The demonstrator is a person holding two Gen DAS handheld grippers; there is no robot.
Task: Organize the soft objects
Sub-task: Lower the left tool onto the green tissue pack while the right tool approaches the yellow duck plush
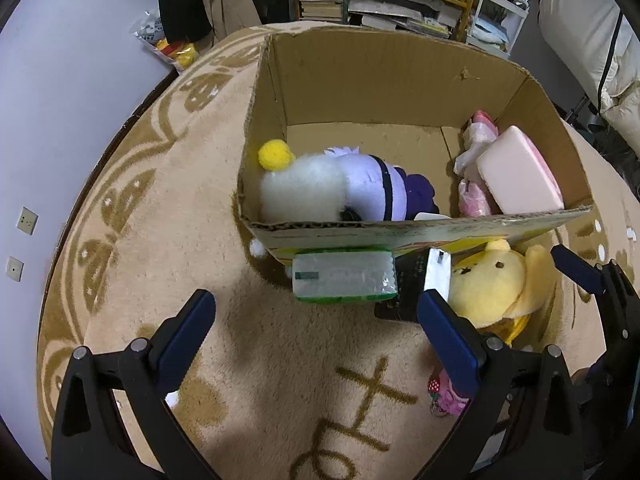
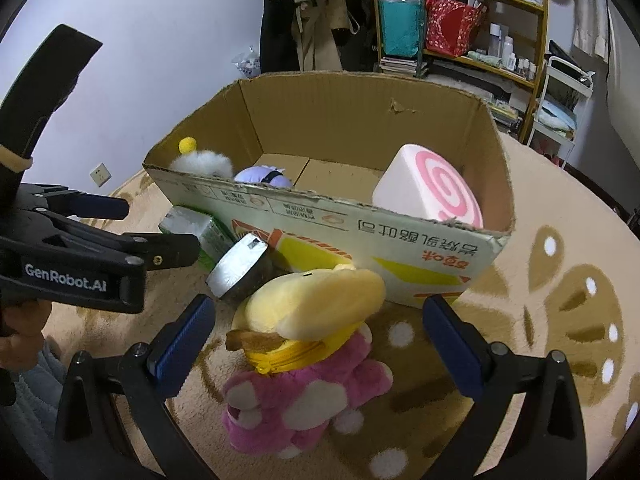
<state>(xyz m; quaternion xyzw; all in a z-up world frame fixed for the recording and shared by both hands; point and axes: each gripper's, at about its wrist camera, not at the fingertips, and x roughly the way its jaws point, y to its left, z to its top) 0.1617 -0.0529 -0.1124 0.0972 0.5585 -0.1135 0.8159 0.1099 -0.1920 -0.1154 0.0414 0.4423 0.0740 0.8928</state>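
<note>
An open cardboard box (image 1: 400, 76) (image 2: 360, 120) stands on a beige rug. Inside lie a white and purple plush with a yellow pompom (image 1: 320, 188) (image 2: 204, 162) and a pink swirl cushion (image 1: 520, 176) (image 2: 428, 184). In front of the box lie a yellow bear plush (image 1: 492, 288) (image 2: 316, 296) on a pink bear plush (image 2: 304, 396), a green-edged wrapped pack (image 1: 344, 276) (image 2: 192, 224) and a dark round tin (image 2: 240, 268). My left gripper (image 1: 316, 320) (image 2: 152, 228) is open and empty above the rug near the pack. My right gripper (image 2: 318, 328) is open around the two bears, touching neither.
The round rug (image 1: 160, 200) has brown patterns and ends at a dark floor. A lilac wall (image 1: 60, 80) is at the left. Shelves (image 2: 460, 20) with bags and bottles, hanging clothes and a white cart (image 1: 500, 12) stand behind the box.
</note>
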